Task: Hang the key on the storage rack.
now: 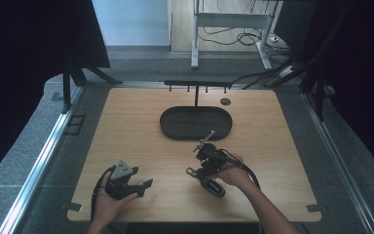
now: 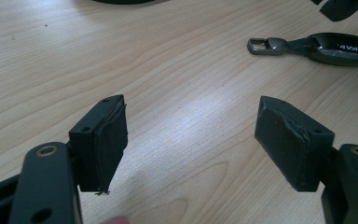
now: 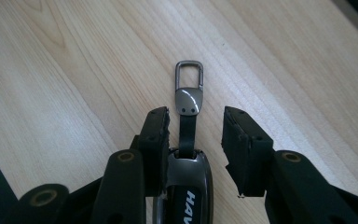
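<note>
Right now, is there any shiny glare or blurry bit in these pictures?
In the left gripper view, a pale sheen lies on the table between the jaws, and the key fob glints. In the right gripper view, the metal clasp catches a bright spot, while the near jaws look soft. In the high view, the sides are dark and the table evenly lit.
</note>
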{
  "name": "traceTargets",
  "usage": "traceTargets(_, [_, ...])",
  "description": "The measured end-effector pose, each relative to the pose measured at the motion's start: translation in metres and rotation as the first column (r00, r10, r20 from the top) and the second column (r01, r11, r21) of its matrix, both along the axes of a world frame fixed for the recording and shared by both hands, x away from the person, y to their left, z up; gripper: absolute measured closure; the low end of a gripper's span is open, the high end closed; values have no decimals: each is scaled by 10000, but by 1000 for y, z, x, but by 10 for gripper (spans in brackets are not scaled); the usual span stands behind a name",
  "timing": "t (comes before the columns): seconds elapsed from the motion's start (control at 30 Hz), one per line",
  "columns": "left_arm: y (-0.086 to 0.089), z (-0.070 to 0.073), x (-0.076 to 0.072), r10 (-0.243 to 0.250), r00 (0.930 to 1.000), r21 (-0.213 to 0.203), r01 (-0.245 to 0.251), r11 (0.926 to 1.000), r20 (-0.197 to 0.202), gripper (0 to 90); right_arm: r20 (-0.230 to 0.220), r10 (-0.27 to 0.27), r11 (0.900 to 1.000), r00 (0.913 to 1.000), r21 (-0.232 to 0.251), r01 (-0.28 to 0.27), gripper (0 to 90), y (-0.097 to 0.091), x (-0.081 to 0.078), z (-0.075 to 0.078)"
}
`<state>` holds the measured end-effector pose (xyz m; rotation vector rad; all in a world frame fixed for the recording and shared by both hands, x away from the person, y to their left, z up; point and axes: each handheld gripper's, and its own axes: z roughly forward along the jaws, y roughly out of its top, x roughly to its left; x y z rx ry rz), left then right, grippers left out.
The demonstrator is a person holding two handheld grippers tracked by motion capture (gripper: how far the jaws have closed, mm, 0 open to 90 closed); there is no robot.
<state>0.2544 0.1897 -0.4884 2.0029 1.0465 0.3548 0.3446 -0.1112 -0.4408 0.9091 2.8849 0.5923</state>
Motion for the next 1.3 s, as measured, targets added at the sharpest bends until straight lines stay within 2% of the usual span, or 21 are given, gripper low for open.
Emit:
traceTargets(0.27, [-2, 0, 0, -64, 10000, 17, 64, 10000, -11, 262, -385, 51, 9991, 9992, -412, -67, 641, 6, 3, -9])
traceTargets(0.8, [-2, -1, 0, -128, 9999, 57, 129, 9999, -44, 262, -798, 24, 9937, 9968, -1117, -113, 677, 15, 10, -25])
traceTargets(1.3, [-3, -2, 0, -183, 9998, 113, 184, 9998, -82, 262, -910, 150, 9872, 9957, -1570, -292, 703, 23, 9, -33])
